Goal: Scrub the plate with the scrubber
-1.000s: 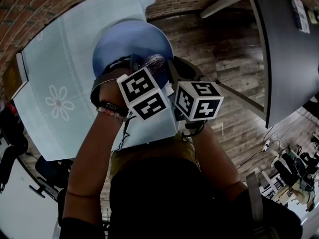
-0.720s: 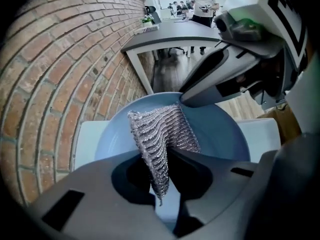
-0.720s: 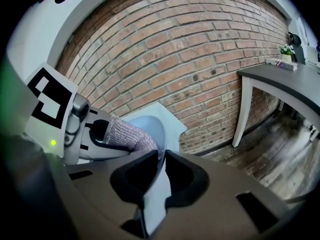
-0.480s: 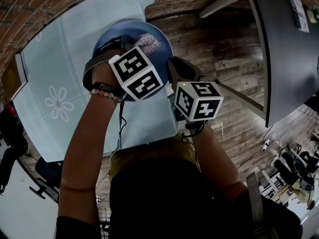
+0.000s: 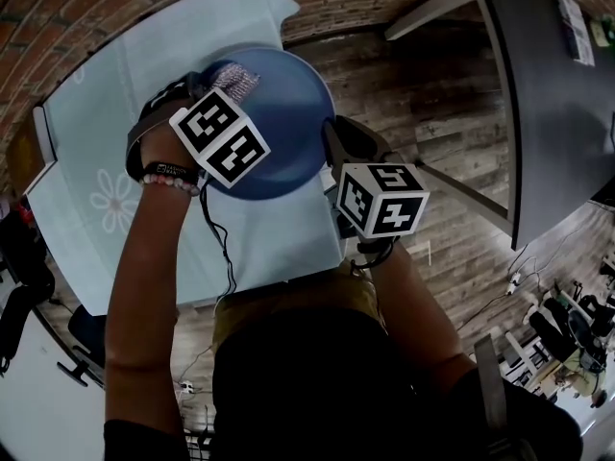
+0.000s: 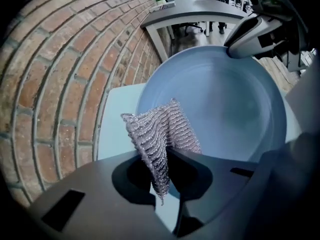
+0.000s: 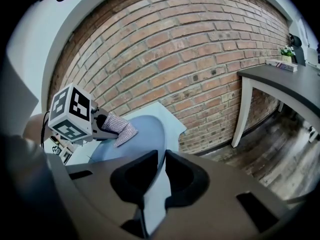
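Note:
A blue plate (image 5: 279,123) is held tilted above the pale blue table, its near rim pinched in my right gripper (image 5: 332,157), which is shut on it (image 7: 161,171). The plate (image 6: 225,104) fills the left gripper view and shows edge-on as a plate (image 7: 145,134) in the right gripper view. My left gripper (image 5: 223,92) is shut on a silvery mesh scrubber (image 5: 236,78). The scrubber (image 6: 157,139) rests against the plate's left inner face; it also shows as the scrubber (image 7: 119,129) beside the left gripper's marker cube (image 7: 71,112).
A pale blue tablecloth (image 5: 115,152) with a flower print covers the table under the plate. A brick wall (image 6: 65,64) runs behind it. A grey desk (image 5: 557,84) stands at the right over wooden flooring (image 5: 432,133).
My left gripper has carried the scrubber up and leftward across the plate, from its near middle to its far left part. The right gripper and plate have stayed put.

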Tool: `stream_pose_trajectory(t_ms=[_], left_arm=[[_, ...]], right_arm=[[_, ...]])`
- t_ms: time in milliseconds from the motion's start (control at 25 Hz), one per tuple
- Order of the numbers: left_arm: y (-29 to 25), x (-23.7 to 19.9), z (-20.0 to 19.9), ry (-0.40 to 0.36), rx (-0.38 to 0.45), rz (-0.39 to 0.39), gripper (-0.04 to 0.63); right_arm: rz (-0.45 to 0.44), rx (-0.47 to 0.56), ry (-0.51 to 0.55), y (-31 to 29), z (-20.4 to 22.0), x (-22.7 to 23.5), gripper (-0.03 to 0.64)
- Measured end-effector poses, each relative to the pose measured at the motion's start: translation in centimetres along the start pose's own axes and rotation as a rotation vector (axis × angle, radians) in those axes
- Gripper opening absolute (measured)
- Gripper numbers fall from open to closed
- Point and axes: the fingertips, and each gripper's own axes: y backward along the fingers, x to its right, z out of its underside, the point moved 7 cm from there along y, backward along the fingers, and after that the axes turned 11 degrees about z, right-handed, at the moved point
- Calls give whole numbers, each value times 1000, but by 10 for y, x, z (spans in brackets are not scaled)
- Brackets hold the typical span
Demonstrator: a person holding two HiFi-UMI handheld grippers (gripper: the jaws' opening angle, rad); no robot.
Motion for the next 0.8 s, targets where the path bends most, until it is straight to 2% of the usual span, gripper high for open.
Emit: stream_pose_trajectory(t_ms=[360,520,800], left_arm=[[8,33,27,-54,-92,20,66],[10,50,34,-59,-98,31,66],[18,87,36,-103,-97,115,66]], right_arm=[[0,-1,-8,1,-1,0,71],[1,2,-13,0,0,0,71],[-1,3,-15,-1,1,-1,71]])
